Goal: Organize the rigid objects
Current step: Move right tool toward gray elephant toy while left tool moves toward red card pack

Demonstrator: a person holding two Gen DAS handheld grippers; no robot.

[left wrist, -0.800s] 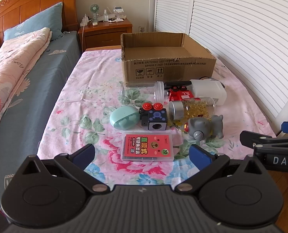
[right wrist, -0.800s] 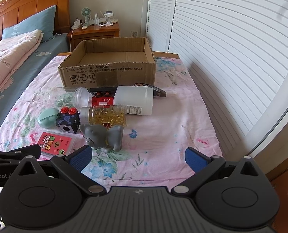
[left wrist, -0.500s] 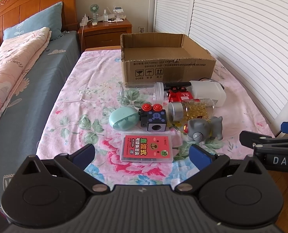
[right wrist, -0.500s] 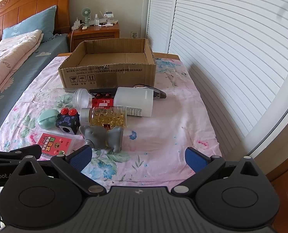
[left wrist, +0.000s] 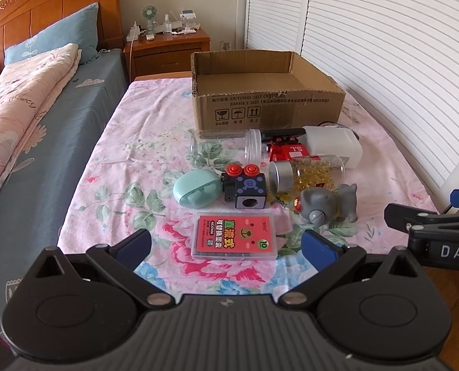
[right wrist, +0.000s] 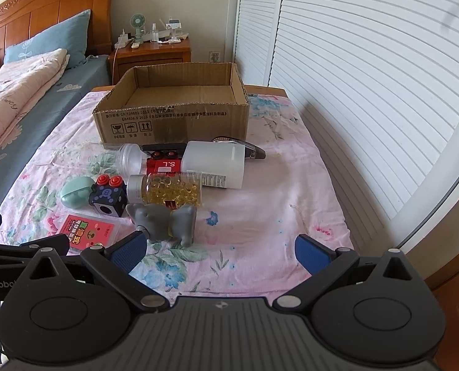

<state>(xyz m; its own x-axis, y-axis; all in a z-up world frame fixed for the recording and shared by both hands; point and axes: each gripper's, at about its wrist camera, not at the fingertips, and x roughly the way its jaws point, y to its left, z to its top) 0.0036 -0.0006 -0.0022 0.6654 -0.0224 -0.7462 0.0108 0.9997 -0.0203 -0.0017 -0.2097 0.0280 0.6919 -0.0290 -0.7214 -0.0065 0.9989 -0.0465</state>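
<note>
An open, empty cardboard box [left wrist: 266,102] stands at the back of the pink floral cloth [left wrist: 142,160]; it also shows in the right wrist view [right wrist: 173,120]. In front lie a red card case [left wrist: 234,236], a mint case [left wrist: 197,188], a black cube with red buttons [left wrist: 248,185], a grey elephant toy [left wrist: 328,204], a jar of yellow capsules [left wrist: 306,175], a clear jar [left wrist: 226,150], a red toy car [left wrist: 286,152] and a white bottle [left wrist: 334,148]. My left gripper [left wrist: 226,244] is open just before the card case. My right gripper [right wrist: 218,252] is open beside the elephant [right wrist: 167,219].
A bed with blue sheet and pink quilt [left wrist: 22,114] runs along the left. A wooden nightstand [left wrist: 167,48] with a small fan stands behind. White louvred doors [left wrist: 384,46] line the right. The other gripper shows at the right edge of the left wrist view [left wrist: 430,232].
Both grippers have eased slightly forward toward the objects. Jaws stay open and nothing on the cloth has moved.
</note>
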